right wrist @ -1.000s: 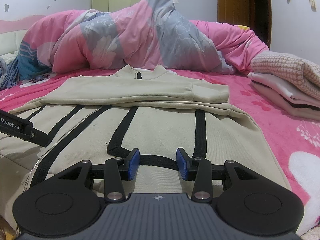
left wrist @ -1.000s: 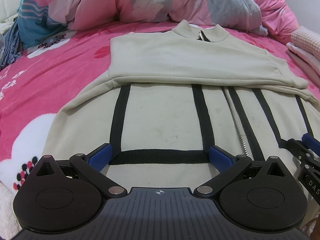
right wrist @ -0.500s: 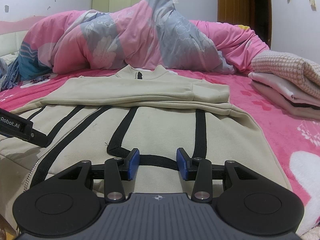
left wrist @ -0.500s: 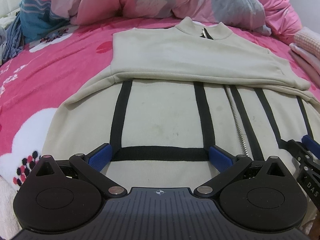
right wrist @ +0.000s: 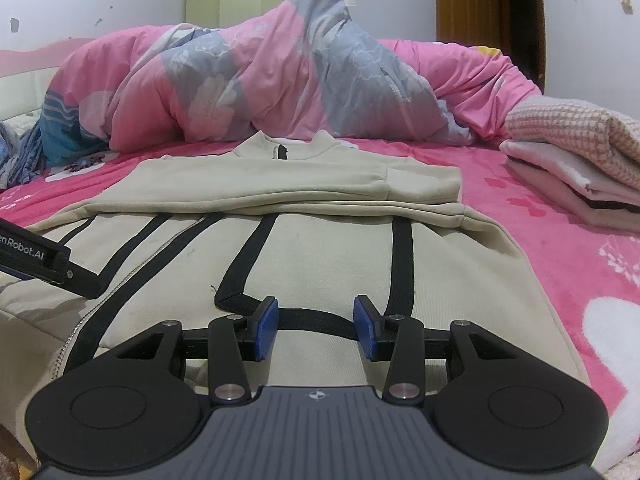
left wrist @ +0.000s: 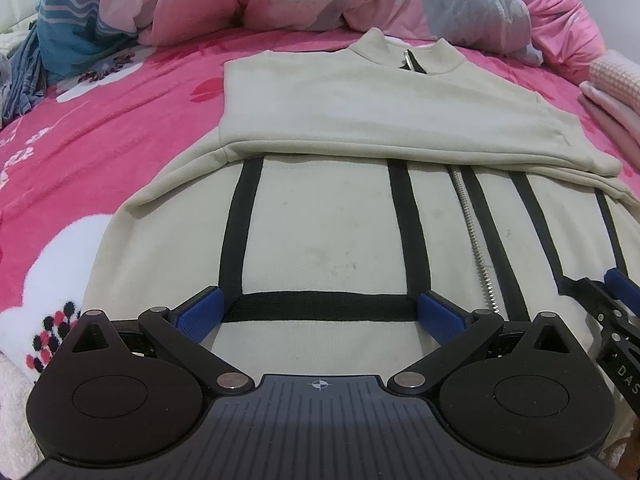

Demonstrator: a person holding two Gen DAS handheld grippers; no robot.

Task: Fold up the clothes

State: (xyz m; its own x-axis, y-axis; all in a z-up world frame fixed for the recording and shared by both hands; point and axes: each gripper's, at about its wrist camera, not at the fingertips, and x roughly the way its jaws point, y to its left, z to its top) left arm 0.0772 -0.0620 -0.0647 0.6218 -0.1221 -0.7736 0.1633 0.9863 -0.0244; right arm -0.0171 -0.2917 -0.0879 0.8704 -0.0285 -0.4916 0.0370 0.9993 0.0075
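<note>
Beige zip sweatshirt point(left wrist: 328, 232) on bed point(left wrist: 100, 128): soft, thick, limp, sleeves folded across. Left tongs point(left wrist: 320, 310) spread wide, right tongs point(right wrist: 316, 326) half apart, both empty. Best hold probably at hem corners.

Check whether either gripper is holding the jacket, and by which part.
Nothing is held. The left gripper and the right gripper both stand open over the hem end of the beige jacket.

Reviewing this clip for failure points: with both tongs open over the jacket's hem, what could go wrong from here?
1. The right tongs stand narrower than the left tongs, so the two hem grips may come out uneven and skew the fold.
2. The sleeves lie loosely folded across the jacket's chest and could slide off when the hem is lifted.
</note>
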